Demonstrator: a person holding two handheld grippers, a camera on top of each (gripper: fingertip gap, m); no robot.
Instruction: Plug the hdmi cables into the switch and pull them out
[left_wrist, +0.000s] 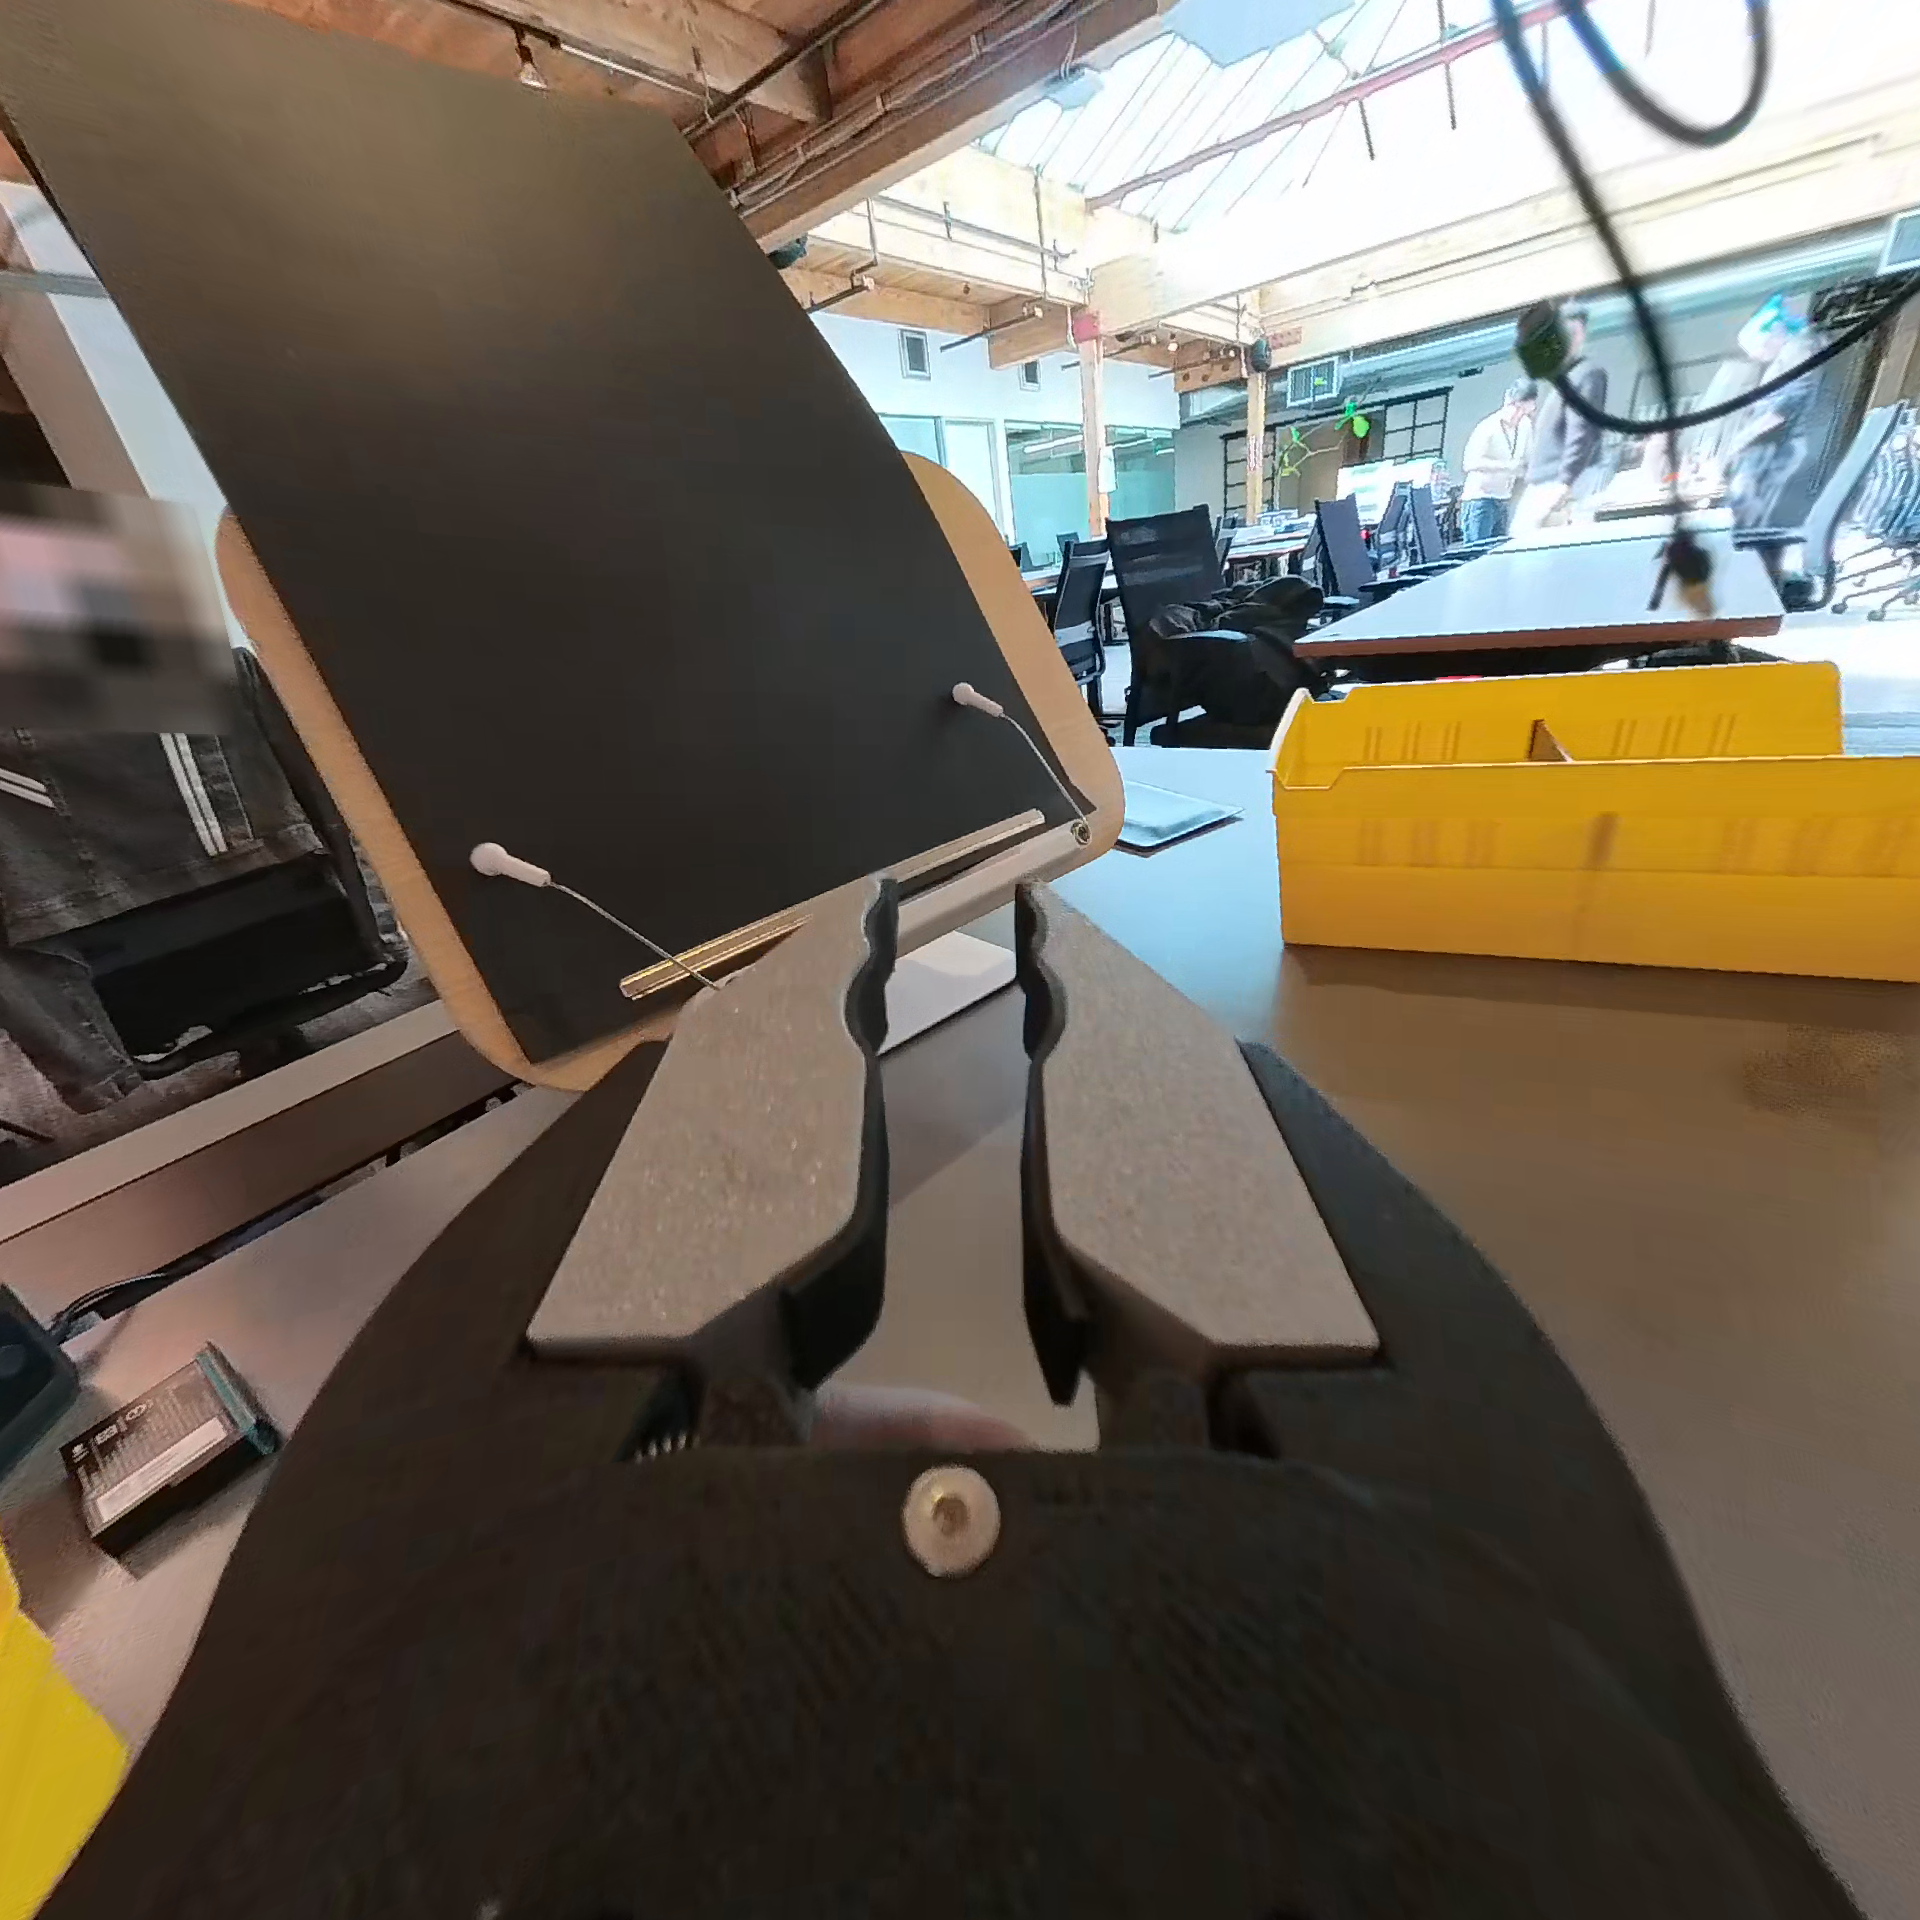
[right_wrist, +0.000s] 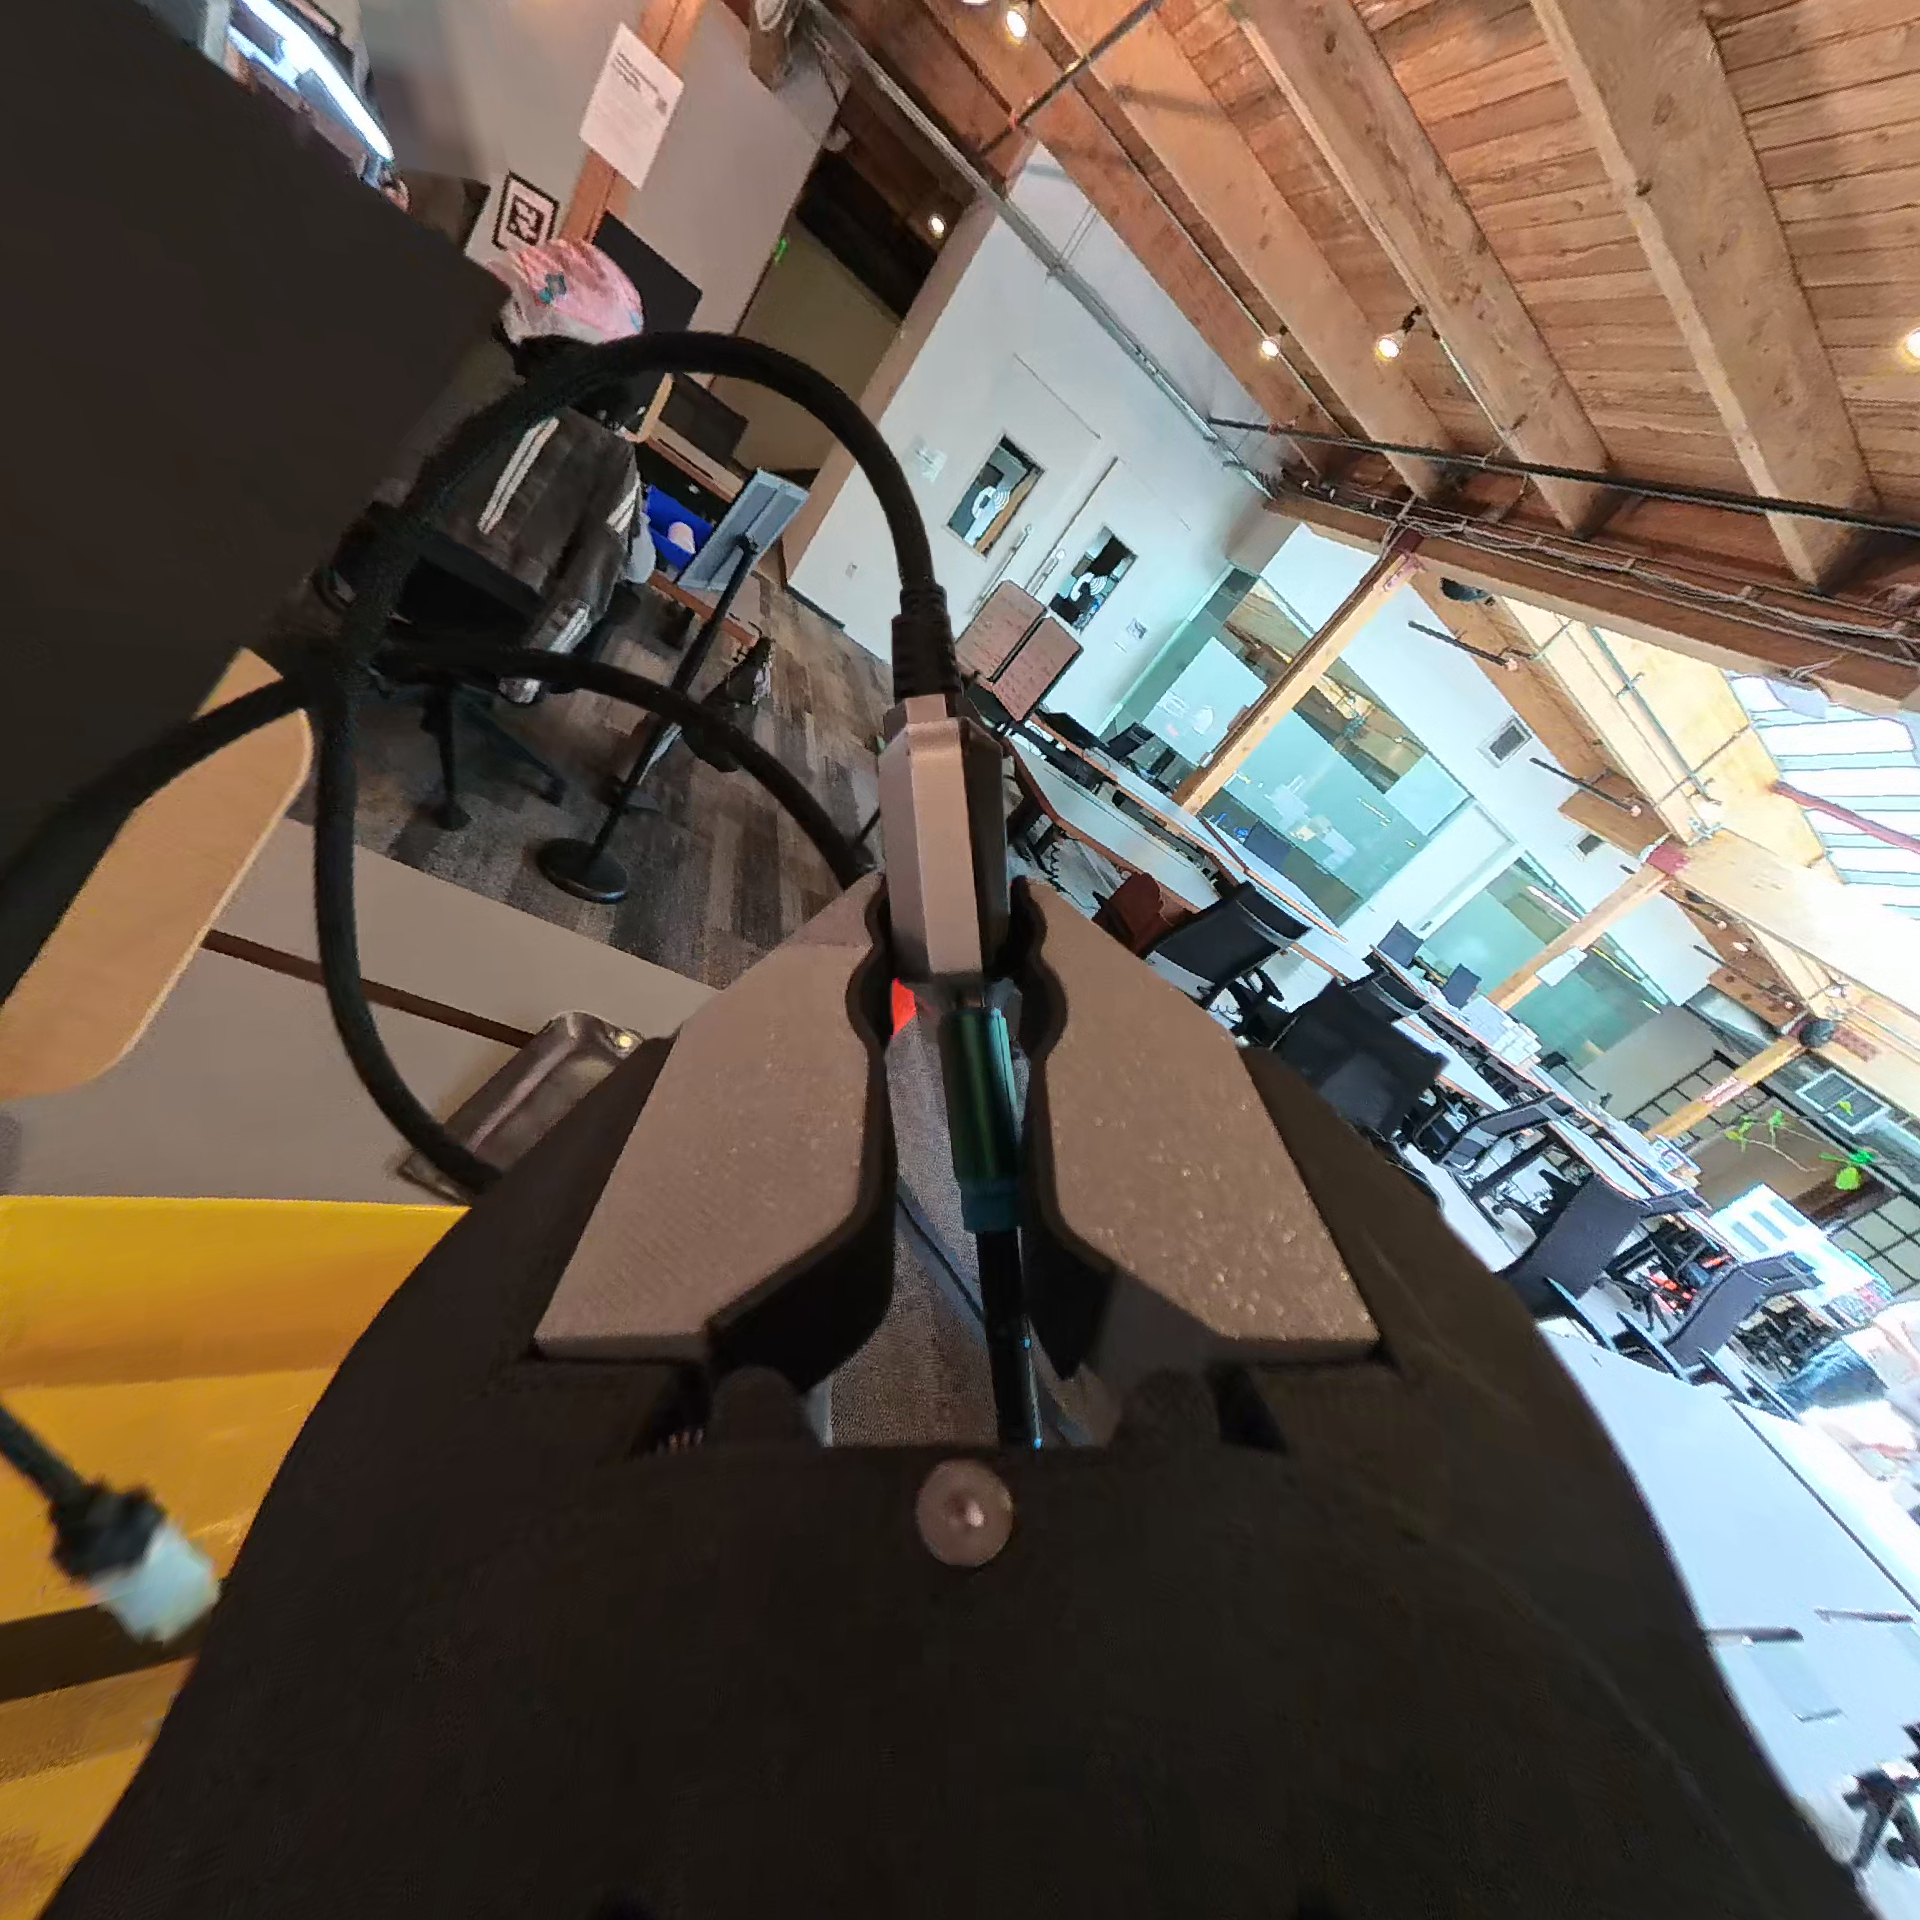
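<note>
My right gripper is shut on a silver hdmi connector body, raised in the air and tilted. A black braided cable arcs out of its far end and loops down to the left. A green-teal piece with a thin black lead sits behind it between the fingers; I cannot tell whether they are joined. A second plug dangles blurred at the lower left. My left gripper is open and empty, low over the dark table. A black cable hangs at that view's top right.
A wooden book stand with a black board stands just ahead of the left gripper. A yellow bin sits to the right, also in the right wrist view. A small black box lies at the lower left. People and office chairs are far behind. About 55 cm separates my left fingertips from my right.
</note>
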